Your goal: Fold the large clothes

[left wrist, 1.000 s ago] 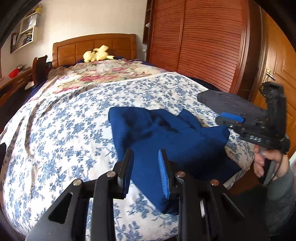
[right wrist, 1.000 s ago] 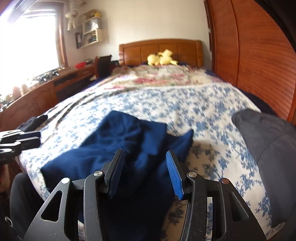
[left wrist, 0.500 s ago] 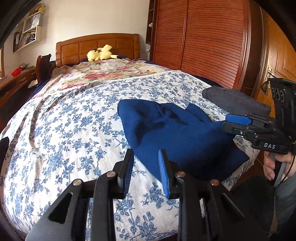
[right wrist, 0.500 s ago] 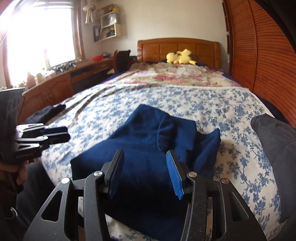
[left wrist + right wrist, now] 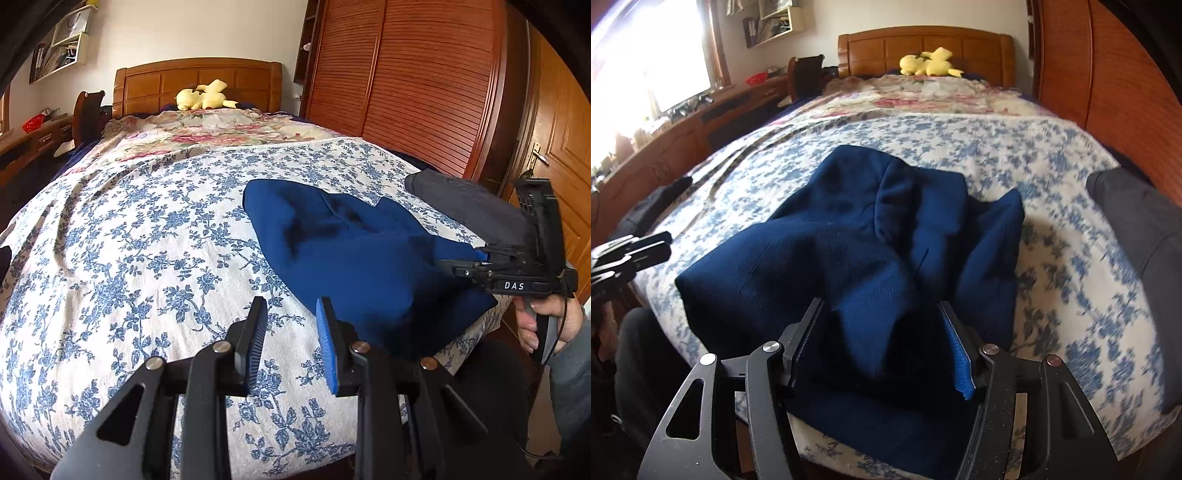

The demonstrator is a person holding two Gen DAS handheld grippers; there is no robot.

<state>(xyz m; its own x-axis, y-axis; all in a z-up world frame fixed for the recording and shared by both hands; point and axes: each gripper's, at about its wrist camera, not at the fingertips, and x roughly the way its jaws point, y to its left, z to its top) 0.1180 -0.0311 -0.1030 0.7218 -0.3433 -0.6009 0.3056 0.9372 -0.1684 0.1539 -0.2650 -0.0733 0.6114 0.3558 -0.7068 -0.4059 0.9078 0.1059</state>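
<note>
A dark blue garment point(image 5: 871, 258) lies crumpled on the flowered bedspread point(image 5: 129, 258) near the foot of the bed, beside a grey garment point(image 5: 1137, 221). The right gripper point(image 5: 882, 332) is closing, a bunched fold of blue cloth between its fingers. The left gripper point(image 5: 291, 332) hovers over bare bedspread just beside the garment, narrowly parted and holding nothing.

One blue garment point(image 5: 864, 258) on one bed point(image 5: 129, 258). One dark grey folded item point(image 5: 469, 206), likely clothing. One yellow plush toy point(image 5: 203, 98), maybe two bunched together. Two tools: left tool point(image 5: 290, 339), right tool point(image 5: 882, 343).
</note>
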